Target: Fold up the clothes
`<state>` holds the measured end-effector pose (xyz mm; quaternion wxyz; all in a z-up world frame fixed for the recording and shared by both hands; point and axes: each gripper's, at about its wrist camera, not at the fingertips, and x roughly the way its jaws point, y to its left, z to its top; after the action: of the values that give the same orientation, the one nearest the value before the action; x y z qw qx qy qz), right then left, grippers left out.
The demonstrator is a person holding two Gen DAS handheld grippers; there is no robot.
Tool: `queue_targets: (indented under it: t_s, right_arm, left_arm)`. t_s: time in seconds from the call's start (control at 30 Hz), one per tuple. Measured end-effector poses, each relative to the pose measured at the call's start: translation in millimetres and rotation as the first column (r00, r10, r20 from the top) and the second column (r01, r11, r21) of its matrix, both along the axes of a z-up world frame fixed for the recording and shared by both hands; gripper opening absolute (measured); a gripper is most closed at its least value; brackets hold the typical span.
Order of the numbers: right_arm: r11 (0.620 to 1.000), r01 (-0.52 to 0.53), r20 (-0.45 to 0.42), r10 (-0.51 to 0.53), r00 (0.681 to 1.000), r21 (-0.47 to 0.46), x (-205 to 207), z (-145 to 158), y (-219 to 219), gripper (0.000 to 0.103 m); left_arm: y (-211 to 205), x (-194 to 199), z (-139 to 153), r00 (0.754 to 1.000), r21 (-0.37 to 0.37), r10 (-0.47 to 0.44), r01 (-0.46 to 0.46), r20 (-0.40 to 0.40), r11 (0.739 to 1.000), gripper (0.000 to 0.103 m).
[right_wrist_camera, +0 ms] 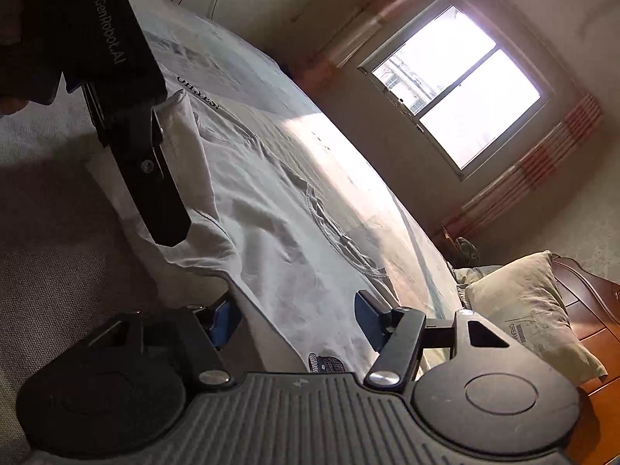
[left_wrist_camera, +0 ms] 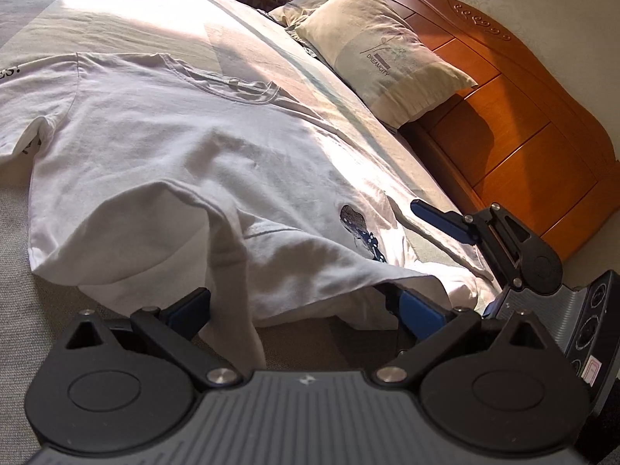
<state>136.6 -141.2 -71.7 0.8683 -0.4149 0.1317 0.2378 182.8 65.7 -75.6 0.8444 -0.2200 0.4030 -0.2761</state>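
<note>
Bedding in a pale grey-beige weave covers the bed, and on it lies the white cotton T-shirt, spread mostly flat. Its long axis runs from the near hem up to the round neckline at the far side, so the collar points away from the left wrist camera and toward the sunlit part of the bed. One short sleeve lies out to the left. The near hem is lifted off the bedding and drapes in a fold across the left gripper.

The left gripper's blue-padded fingers stand wide apart, with the raised hem hanging between them and over the right-hand one; whether any pad presses the cloth cannot be told. The right gripper sits at the shirt's right edge, its fingers also spread apart, with the cloth edge lying between them and not pinched. In the right wrist view the left gripper's black body reads "GenRobot.AI".

Dark lettering on the bedding beside the shirt reads "OH,YES!" in the right wrist view. A small dark blue printed patch with white dots sits near the shirt's lower right part; no words on it can be read.

A cream square pillow printed "DREAMCITY" leans on the orange-brown carved wooden headboard. A bright window with red-striped curtains stands beyond the bed.
</note>
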Motion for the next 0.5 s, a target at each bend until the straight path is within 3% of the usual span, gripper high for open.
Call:
queue_targets:
  t_s: [0.27,0.5]
  right_arm:
    - [0.996,-0.027,-0.027,0.029,0.999,0.086,-40.7,28.4,-9.8,0.068]
    - [0.984,-0.073,-0.105,0.091,0.990,0.165,-78.1,50.6,-19.6,0.069]
  left_arm:
    - [22.6,-42.6,40.4,0.999,-0.168,-0.007,0.013,0.037,0.986,0.102]
    - [48.7,-94.6,70.1,0.995,-0.120,0.043,-0.032,0.091,0.992,0.102]
